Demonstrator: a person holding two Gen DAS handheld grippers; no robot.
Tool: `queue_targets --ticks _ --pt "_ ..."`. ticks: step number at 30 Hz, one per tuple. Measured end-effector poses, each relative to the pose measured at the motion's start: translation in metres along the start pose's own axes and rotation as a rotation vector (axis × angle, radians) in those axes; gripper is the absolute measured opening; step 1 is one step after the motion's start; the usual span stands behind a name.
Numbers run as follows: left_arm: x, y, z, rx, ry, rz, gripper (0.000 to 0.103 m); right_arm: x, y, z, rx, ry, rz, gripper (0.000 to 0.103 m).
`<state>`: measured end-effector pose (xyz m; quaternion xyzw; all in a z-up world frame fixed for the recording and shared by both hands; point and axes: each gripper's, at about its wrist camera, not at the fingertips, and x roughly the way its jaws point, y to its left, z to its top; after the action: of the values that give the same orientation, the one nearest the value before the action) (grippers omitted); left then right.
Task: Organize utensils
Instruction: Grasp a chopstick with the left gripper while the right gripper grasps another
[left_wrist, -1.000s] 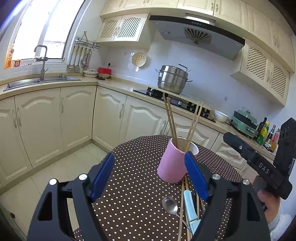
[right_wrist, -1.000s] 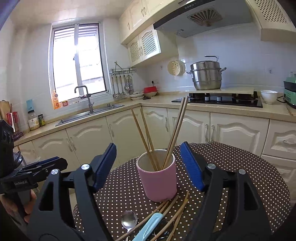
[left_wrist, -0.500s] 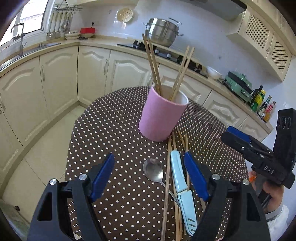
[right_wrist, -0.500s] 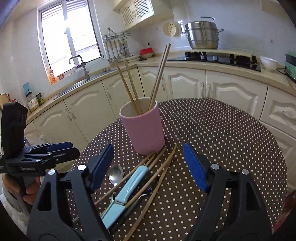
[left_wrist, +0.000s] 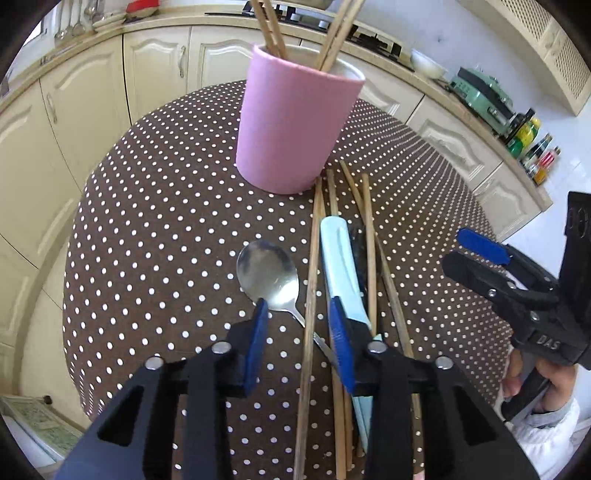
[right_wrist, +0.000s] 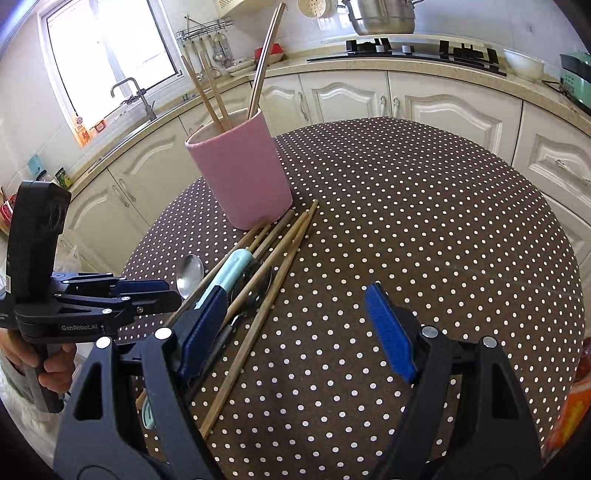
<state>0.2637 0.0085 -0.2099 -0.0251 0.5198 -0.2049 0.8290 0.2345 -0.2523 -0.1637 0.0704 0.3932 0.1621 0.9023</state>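
Observation:
A pink cup (left_wrist: 295, 125) (right_wrist: 240, 173) stands on the polka-dot table and holds several wooden chopsticks. In front of it lie loose chopsticks (left_wrist: 310, 295) (right_wrist: 273, 273), a metal spoon (left_wrist: 269, 273) (right_wrist: 189, 271), a light-blue-handled knife (left_wrist: 340, 273) (right_wrist: 231, 275) and a dark utensil under them. My left gripper (left_wrist: 299, 325) is half open, low over the spoon handle and one chopstick, holding nothing. My right gripper (right_wrist: 295, 321) is wide open above the chopsticks and the bare cloth, empty; it also shows in the left wrist view (left_wrist: 476, 254).
The brown dotted tablecloth (right_wrist: 424, 229) covers a round table with edges close by on all sides. Cream kitchen cabinets (right_wrist: 424, 103), a sink and a hob with a steel pot (right_wrist: 380, 14) lie beyond. An orange packet (right_wrist: 569, 417) sits at the right edge.
Both grippers have tilted down and moved in toward the utensils on the table. The left gripper's jaws have narrowed around the spoon handle and a chopstick.

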Motion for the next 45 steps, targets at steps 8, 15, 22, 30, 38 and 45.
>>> queue_targets --ticks 8,15,22,30,38,45 --pt "0.02 -0.006 0.004 -0.007 0.039 -0.02 0.007 0.004 -0.002 -0.003 0.0 0.029 -0.011 0.077" --pt "-0.01 0.006 -0.015 -0.032 -0.052 -0.064 0.005 0.028 0.006 0.005 -0.032 0.132 -0.032 0.077" --pt "-0.046 0.031 -0.04 -0.078 -0.133 -0.059 0.005 0.05 0.019 0.01 -0.097 0.219 -0.094 0.077" --pt "-0.047 0.065 -0.039 -0.19 -0.12 0.032 0.005 0.074 0.031 0.016 -0.174 0.307 -0.159 0.077" --pt "-0.024 0.078 -0.017 -0.227 -0.003 0.087 0.006 0.094 0.011 0.042 -0.186 0.437 -0.186 0.076" --pt "-0.015 0.088 0.003 -0.202 0.08 0.075 0.007 0.123 0.003 0.073 -0.162 0.511 -0.19 0.076"
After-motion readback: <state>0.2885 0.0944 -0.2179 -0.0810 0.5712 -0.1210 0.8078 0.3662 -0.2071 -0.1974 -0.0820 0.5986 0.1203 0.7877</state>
